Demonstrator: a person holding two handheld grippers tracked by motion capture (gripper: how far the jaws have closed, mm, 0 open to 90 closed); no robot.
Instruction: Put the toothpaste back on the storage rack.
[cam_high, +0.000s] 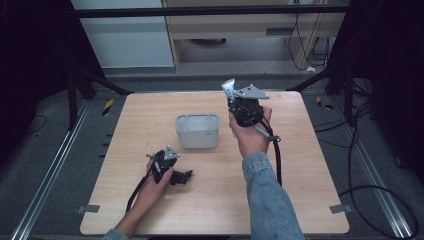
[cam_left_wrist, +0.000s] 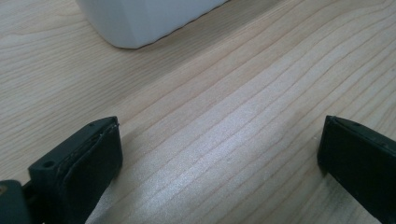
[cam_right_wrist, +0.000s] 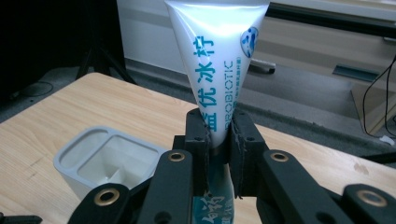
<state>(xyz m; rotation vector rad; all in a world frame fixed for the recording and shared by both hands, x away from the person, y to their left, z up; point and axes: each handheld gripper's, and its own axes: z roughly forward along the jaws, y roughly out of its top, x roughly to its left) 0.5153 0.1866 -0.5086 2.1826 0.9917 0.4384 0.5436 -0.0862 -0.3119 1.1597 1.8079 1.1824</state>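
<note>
A white tube with blue print stands upright, its flat crimped end up, clamped between the jaws of my right gripper. In the high view that right gripper is held above the table's far right, with the tube sticking up from it. A white two-compartment holder sits mid-table to its left; the holder appears low left in the right gripper view. My left gripper rests low on the table in front of the holder, open with nothing between its pads.
The wooden table has bare surface to the right and front. A corner of the white holder shows at the top of the left gripper view. Cables trail off both grippers; dark frame posts flank the table.
</note>
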